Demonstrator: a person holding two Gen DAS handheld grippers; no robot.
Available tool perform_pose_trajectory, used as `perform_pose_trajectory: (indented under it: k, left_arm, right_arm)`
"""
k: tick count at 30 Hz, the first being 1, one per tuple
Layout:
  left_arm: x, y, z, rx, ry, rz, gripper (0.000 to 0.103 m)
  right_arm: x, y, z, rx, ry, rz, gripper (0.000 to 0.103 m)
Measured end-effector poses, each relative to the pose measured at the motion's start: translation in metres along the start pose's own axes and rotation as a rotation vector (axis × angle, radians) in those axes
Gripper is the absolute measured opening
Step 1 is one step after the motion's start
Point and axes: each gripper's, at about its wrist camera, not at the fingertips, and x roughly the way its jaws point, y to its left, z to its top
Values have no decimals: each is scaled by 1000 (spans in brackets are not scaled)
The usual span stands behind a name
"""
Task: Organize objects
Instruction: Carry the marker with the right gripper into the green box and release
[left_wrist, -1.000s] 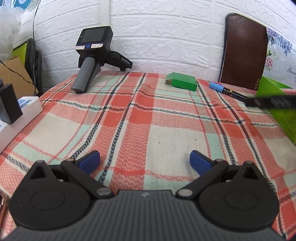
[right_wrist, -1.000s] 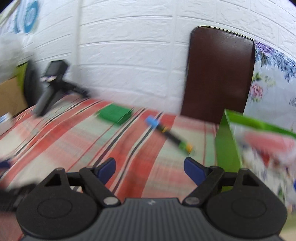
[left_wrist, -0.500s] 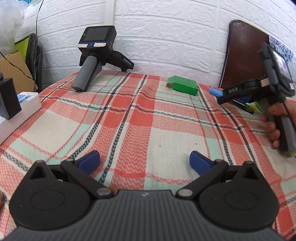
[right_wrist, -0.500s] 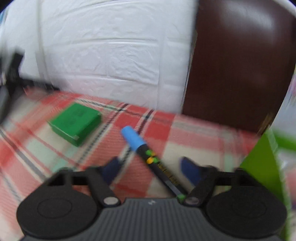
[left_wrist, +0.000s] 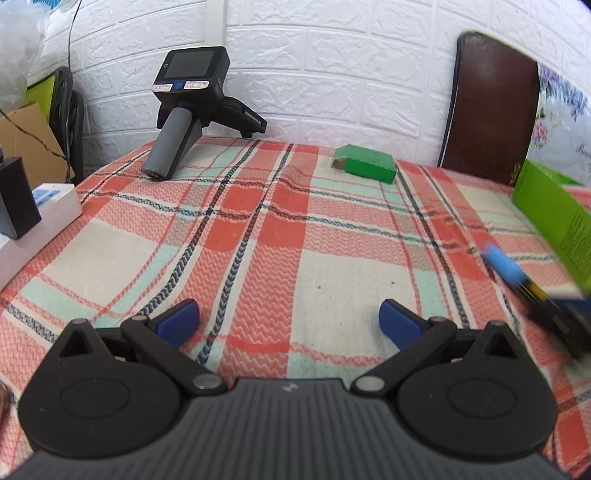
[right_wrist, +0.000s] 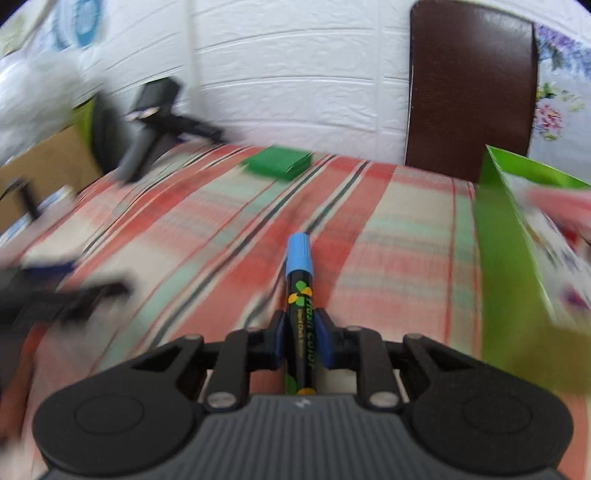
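A black marker with a blue cap is clamped between the blue pads of my right gripper, cap pointing forward, above the plaid cloth. In the left wrist view the same marker shows blurred at the right, held by the right gripper. A small green box lies at the far side of the cloth; it also shows in the right wrist view. My left gripper is open and empty, low over the cloth's near part.
A tall light-green carton stands at the right edge, also in the right wrist view. A spare black gripper handle leans at the back left. A white power strip lies left. A brown chair back stands behind.
My right gripper has closed on the marker, lifted it off the cloth and moved back toward the near right. The left gripper has stayed in place.
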Motion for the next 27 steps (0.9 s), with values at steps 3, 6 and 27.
perform_pose_trajectory:
  k: [3, 6, 27]
  left_arm:
    - [-2, -6, 0, 21, 15, 40, 103]
    - [-15, -17, 0, -7, 58, 70, 103]
    - [-81, -162, -26, 137, 276, -305, 36]
  right_arm:
    - [-39, 6, -33, 3, -12, -4, 19]
    - [-73, 13, -60, -6, -30, -11, 19]
    - [-114, 6, -104, 27, -117, 36, 18]
